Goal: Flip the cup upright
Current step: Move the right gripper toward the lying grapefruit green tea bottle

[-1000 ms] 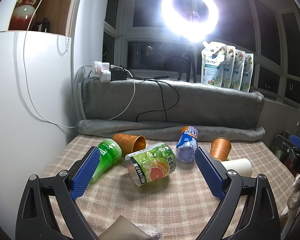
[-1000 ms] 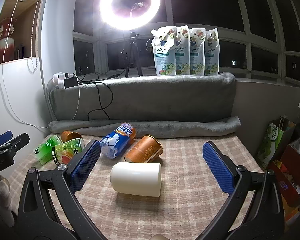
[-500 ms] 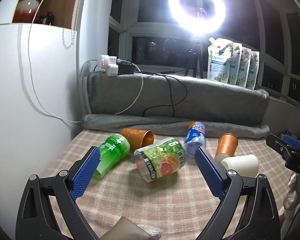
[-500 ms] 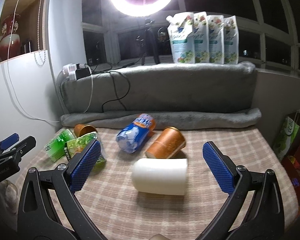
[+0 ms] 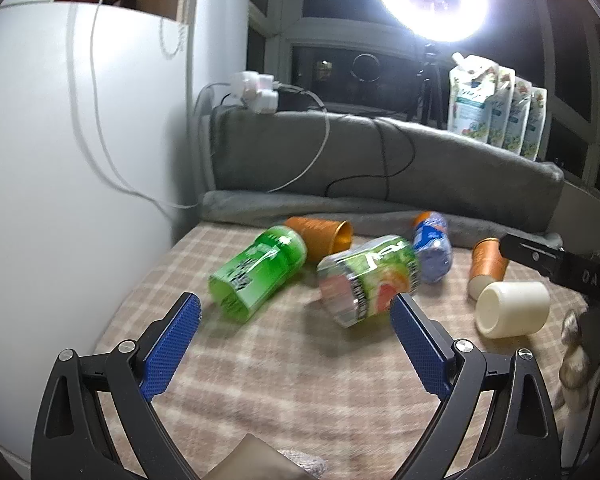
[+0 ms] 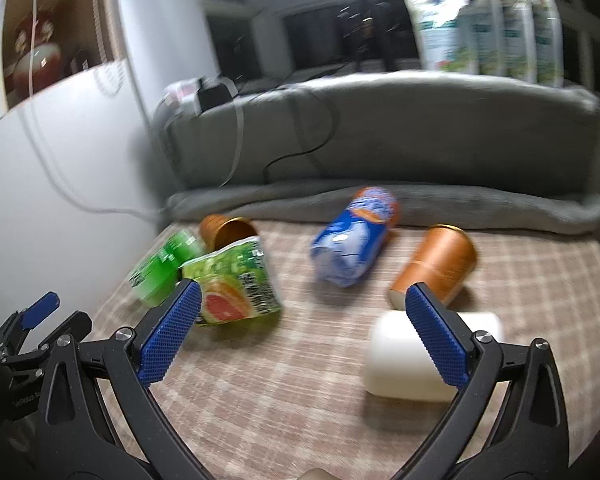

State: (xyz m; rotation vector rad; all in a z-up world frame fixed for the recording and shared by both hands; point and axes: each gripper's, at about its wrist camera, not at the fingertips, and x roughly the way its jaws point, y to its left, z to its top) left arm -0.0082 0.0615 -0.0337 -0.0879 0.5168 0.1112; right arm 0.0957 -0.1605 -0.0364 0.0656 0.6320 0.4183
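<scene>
Checked woven cloth (image 6: 260, 380) covers the table, backed by a rolled grey blanket (image 5: 380, 168). Six cups are seen lying on their sides — the smooth cream cup (image 6: 404, 364) nearest, just beside the right gripper (image 6: 300, 334). Both it and the left gripper (image 5: 296, 344) are held spread, nothing pinched.
</scene>
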